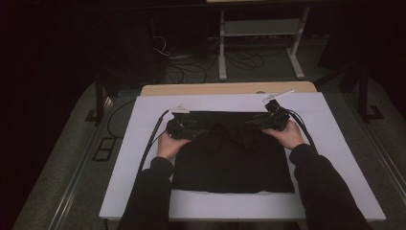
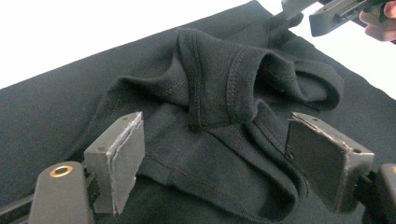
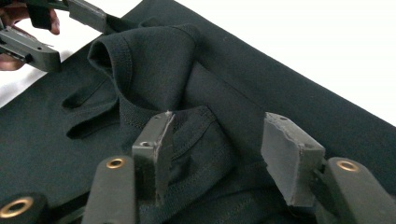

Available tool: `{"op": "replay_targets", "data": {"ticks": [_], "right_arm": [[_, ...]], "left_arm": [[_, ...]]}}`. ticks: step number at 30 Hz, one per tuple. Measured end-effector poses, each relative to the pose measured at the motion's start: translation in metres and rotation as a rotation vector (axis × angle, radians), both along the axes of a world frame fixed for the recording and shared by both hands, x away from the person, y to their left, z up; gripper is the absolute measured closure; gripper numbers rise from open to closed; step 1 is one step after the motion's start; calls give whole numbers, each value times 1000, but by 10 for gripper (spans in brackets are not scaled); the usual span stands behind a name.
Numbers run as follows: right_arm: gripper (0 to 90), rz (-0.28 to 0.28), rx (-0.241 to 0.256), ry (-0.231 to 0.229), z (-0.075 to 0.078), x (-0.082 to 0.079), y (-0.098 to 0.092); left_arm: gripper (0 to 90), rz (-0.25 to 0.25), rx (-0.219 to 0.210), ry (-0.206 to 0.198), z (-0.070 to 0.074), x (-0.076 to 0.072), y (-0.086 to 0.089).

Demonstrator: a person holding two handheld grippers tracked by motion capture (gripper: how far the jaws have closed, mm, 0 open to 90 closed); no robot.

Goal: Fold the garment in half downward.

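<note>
A black garment (image 1: pixel 233 158) is lying spread over the middle of the white board (image 1: pixel 335 143) that is covering the bench, its near hem sitting just inside the board's front edge and its far edge running parallel to the board's back edge, with a bare white strip showing beyond it. White margins are lying open on both sides of the cloth, the wider room being toward the board's left and right edges. The left tongs (image 1: pixel 184 130) and the right tongs (image 1: pixel 271 120) are resting at the garment's two far corners, well apart from each other, with a bunched ridge of fabric rising between them. In the left gripper view the left tongs (image 2: pixel 212 158) are standing released, jaws spread wide over a folded, stitched hem without pinching it; in the right gripper view the right tongs (image 3: pixel 215 156) are likewise gaping over the rumpled cloth. The dark sleeves are blending into the garment in the high view, so the cloth's side edges near the forearms are hard to make out. Whether the jaw tips are touching the fabric beneath cannot be told. The room beyond the bench is lying in near darkness.
</note>
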State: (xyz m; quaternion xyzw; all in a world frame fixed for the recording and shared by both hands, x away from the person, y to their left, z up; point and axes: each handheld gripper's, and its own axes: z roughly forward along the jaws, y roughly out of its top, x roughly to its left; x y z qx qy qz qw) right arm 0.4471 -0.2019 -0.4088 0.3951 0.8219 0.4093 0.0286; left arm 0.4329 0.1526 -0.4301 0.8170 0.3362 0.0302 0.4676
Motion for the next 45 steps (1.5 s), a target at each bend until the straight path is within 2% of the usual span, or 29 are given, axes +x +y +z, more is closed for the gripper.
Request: {"op": "replay_targets", "data": {"ticks": [4, 9, 14, 23, 27, 29, 32, 39, 45], "right_arm": [[447, -2, -26, 2, -2, 2, 4], [441, -16, -28, 6, -6, 4, 6], [446, -11, -51, 16, -12, 5, 11], [496, -17, -73, 19, -18, 8, 17], [517, -15, -82, 18, -21, 8, 20], [526, -15, -96, 18, -22, 8, 21], [542, -15, -116, 20, -25, 8, 23], [658, -10, -141, 15, -28, 9, 26], [817, -5, -140, 19, -30, 8, 28]], "left_arm": [[229, -4, 6, -4, -2, 0, -3], [268, 0, 10, -9, -4, 0, -4], [327, -2, 18, -15, -6, 0, -7], [429, -20, 20, -50, -7, -1, -14], [501, -38, 27, -42, -10, 0, -18], [512, -39, 39, -41, -12, 0, -19], [541, -25, 32, -44, -12, 0, -22], [611, -31, 54, -69, -9, 2, -26], [701, -33, 58, -70, -9, 3, -34]]}}
